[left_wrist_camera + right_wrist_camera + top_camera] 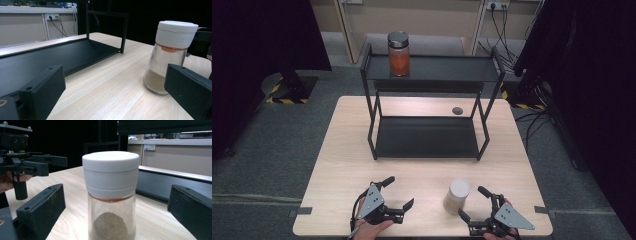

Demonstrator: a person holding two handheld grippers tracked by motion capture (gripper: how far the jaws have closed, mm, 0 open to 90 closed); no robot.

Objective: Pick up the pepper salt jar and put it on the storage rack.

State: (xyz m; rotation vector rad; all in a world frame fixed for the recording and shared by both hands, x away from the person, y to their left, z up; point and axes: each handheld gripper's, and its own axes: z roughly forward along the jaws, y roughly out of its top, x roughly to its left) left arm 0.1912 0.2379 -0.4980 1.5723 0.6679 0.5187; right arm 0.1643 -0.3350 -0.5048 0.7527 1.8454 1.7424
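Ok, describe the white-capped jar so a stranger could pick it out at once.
Start at the black two-tier shelf on the wooden table. Come to the table's near edge: the jar stands between two open hand-held grippers. Unlike the orange-filled jar on the top shelf, it has a white cap and brownish powder at its bottom.

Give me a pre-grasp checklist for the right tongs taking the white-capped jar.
1. Right tongs open: ok.
2. Jar upright on the table: ok.
3. Jar centred between the jaws in the right gripper view: ok.
4. Cap seated: ok; tightness: cannot tell.
5. Left tongs open and apart from the jar: ok.
6. Rack lower shelf free for the jar: ok.
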